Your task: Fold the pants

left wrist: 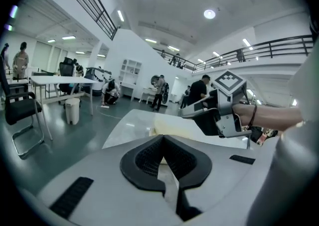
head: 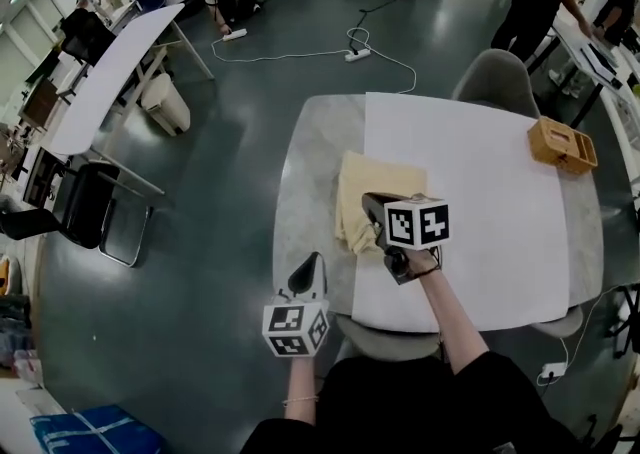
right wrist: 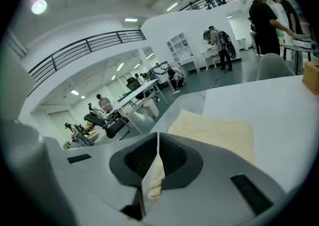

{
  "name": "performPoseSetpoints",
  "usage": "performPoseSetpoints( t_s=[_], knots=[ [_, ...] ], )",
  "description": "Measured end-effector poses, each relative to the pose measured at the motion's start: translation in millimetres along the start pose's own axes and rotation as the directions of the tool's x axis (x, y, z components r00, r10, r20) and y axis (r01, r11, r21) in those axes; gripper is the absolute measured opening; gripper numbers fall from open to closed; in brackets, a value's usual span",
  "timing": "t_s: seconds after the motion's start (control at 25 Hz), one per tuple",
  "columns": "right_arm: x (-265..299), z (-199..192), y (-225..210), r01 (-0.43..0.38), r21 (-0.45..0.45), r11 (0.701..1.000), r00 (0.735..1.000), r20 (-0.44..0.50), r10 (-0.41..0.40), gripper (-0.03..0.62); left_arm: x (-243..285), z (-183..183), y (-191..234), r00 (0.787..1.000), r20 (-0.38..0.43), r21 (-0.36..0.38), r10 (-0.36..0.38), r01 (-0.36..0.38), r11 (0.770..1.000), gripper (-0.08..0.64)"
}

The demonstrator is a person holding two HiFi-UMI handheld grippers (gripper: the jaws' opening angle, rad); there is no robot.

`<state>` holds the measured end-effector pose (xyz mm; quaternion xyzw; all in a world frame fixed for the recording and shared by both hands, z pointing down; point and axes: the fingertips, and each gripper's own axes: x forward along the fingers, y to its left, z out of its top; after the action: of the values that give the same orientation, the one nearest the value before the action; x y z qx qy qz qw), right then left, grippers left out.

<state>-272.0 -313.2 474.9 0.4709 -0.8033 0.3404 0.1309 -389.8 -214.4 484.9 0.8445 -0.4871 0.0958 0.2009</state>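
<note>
A grey table point(head: 300, 172) fills the middle of a busy hall, with a white sheet point(head: 480, 192) over most of its top. The pants point(head: 370, 182), pale yellow and already doubled into a compact rectangle, lie at the sheet's left edge, partly on bare tabletop. A wooden box point(head: 562, 145) sits well apart at the far right corner.

The right gripper point(head: 372, 204) hangs over the near edge of the pants with its jaws pressed together on a sliver of yellow cloth. The left gripper point(head: 312, 262) is held off the near-left corner of the table, its jaws closed on nothing.

The bite looks thin. If only one layer is caught, lifting may peel that layer away and undo the stack rather than carry it over. A pull with the far side unpinned could drag the whole bundle across the sheet, or rumple the sheet, and the cloth may slip free partway through a fold.

In the right gripper view the caught strip runs down between the jaws while the rest of the pants point(right wrist: 214, 133) spreads flat just beyond the tips. In the left gripper view the pants point(left wrist: 174, 128) lie ahead of the jaws, apart from them.
</note>
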Motion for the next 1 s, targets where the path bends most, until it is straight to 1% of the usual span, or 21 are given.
performPoseSetpoints(
  t_s=[0.12, 0.4, 0.52, 0.72, 1.0],
  knots=[
    [-24.1, 4.1, -5.6, -0.053, -0.005, 0.999, 0.997, 0.059, 0.053, 0.02, -1.7, 8.9, -9.4, 1.0, 0.016, 0.017, 0.005, -0.005, 1.0, 0.014],
    [-83.8, 7.3, -19.5, -0.12, -0.022, 0.993, 0.976, 0.18, 0.122, 0.017, -6.1, 31.2, -40.8, 0.998, 0.066, 0.063, 0.007, -0.011, 0.998, 0.014],
    [-110.3, 8.6, -24.0, -0.131, -0.042, 0.991, 0.966, 0.22, 0.137, 0.017, -9.5, 40.8, -54.8, 0.996, 0.093, 0.085, 0.006, -0.014, 0.996, 0.014],
    [-157.3, 10.4, -25.7, -0.157, -0.087, 0.984, 0.941, 0.289, 0.175, 0.015, -20.0, 55.0, -78.6, 0.991, 0.136, 0.11, 0.009, -0.025, 0.994, 0.014],
    [-207.7, 12.8, -38.5, -0.149, -0.131, 0.98, 0.913, 0.362, 0.187, 0.015, -31.1, 71.8, -109.3, 0.98, 0.198, 0.156, 0.005, -0.037, 0.987, 0.014]
  ],
)
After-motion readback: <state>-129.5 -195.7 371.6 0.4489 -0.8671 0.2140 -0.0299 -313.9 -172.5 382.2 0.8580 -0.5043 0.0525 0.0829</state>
